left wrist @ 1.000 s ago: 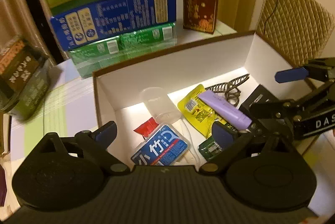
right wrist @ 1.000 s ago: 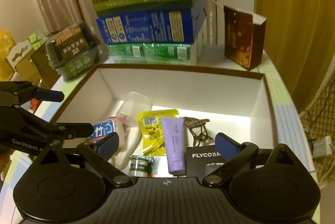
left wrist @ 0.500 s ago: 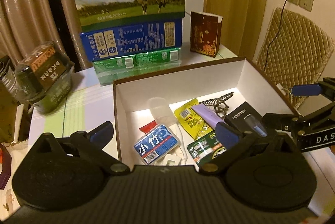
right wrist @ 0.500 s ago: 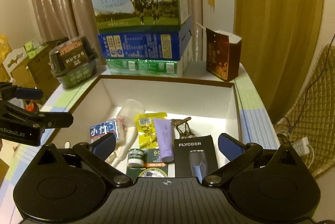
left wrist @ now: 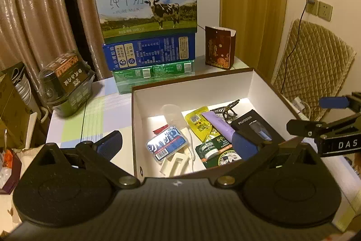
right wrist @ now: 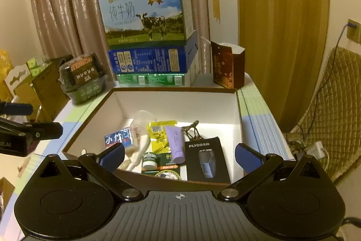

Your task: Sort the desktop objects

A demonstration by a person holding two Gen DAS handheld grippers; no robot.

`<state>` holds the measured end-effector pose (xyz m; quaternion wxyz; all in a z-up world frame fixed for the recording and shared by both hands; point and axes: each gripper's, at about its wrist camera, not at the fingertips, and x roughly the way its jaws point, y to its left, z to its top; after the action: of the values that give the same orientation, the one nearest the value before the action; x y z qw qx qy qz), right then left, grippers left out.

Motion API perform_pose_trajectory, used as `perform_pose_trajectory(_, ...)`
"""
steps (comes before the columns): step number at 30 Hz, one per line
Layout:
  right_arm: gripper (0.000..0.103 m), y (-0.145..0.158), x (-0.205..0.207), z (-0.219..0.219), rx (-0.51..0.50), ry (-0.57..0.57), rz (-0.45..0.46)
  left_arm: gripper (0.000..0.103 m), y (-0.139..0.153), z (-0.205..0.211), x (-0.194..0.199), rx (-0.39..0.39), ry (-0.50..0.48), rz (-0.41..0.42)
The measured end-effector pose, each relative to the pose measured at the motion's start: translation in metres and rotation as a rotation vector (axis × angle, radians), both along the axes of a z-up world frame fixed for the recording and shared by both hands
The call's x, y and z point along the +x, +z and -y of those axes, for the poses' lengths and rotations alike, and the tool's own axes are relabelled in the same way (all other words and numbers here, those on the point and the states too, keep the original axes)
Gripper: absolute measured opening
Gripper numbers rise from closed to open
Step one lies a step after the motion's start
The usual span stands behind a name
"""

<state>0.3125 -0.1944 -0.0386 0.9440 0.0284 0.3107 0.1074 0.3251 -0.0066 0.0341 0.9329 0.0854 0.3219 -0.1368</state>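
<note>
A brown box with white inner walls (left wrist: 191,90) (right wrist: 176,103) sits on the table. In it lie a blue floss case (left wrist: 167,145) (right wrist: 117,139), a yellow sachet (left wrist: 198,122) (right wrist: 159,135), a purple tube (left wrist: 217,123) (right wrist: 176,143), a black shaver box (left wrist: 255,126) (right wrist: 206,158), a hair claw (left wrist: 226,108) (right wrist: 191,129), a clear cup (left wrist: 171,112) and a green packet (left wrist: 214,149). My left gripper (left wrist: 178,144) is open and empty above the box's near edge. My right gripper (right wrist: 180,153) is open and empty, also above the near edge; it shows in the left wrist view (left wrist: 315,117).
Stacked milk cartons (left wrist: 146,22) (right wrist: 146,31) stand behind the box. A dark red paper bag (left wrist: 220,49) (right wrist: 227,65) stands at the back right. A wrapped dark food box (left wrist: 67,83) (right wrist: 84,78) sits at the back left. A quilted chair (left wrist: 315,69) is off the table's right.
Both grippers have pulled back and up from the box, so more of the table and room shows. Both stayed open. The objects in the box have not moved.
</note>
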Motion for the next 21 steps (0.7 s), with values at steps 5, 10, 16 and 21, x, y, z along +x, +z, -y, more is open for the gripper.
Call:
perform_pose_trajectory(5,0.101,0.009,-0.021,0.004,0.017,0.005,0.0,0.102,0.01,-0.007,-0.025,-0.031,0.028,0.017)
perform_pose_trajectory(10,0.101,0.017,-0.042,0.006,0.0,0.036,0.016,0.102,0.017,-0.01,-0.05,-0.037,0.045,0.027)
perform_pose_trajectory(16,0.101,0.019,-0.065,0.009,-0.001,0.053,0.013,0.102,0.021,-0.009,-0.075,-0.039,0.057,0.022)
perform_pose_trajectory(21,0.101,0.019,-0.078,0.013,-0.005,0.055,0.008,0.102,0.022,-0.004,-0.092,-0.04,0.059,0.018)
